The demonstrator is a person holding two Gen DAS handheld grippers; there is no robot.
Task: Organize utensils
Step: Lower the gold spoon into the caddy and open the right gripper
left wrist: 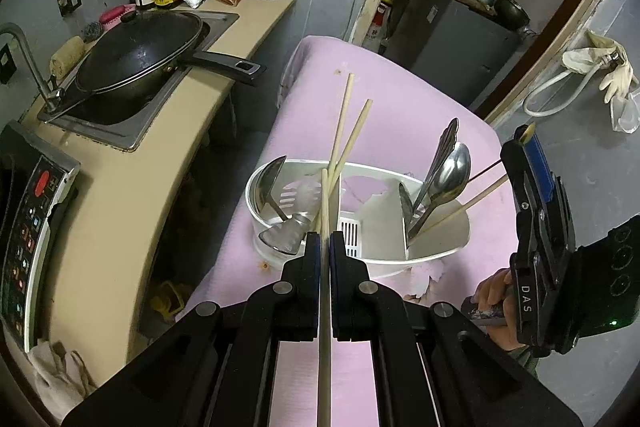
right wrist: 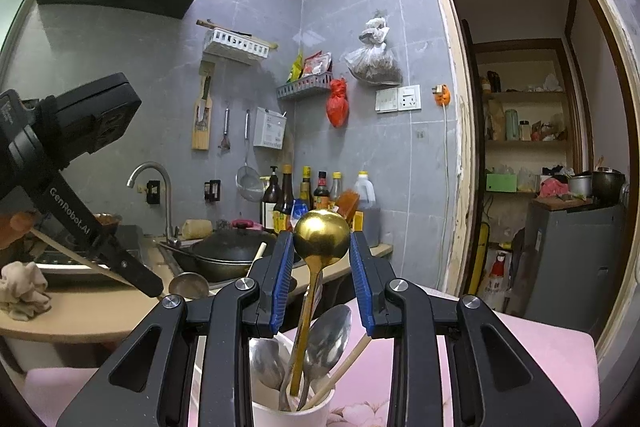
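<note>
With 1 chopstick [left wrist: 325,211] clamped in the left gripper [left wrist: 325,239], its tip should be steered into the holder [left wrist: 256,195] compartment beside the 2 leaning chopsticks [left wrist: 348,131].

The right claw [right wrist: 320,259] grips a gold spoon [right wrist: 320,237] above the white holder [right wrist: 292,413].

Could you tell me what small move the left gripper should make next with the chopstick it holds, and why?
Probably tip it down into the middle compartment. The left gripper is shut on a chopstick above the white caddy, and two chopsticks already lean at that divider, while spoons fill the right section.
</note>
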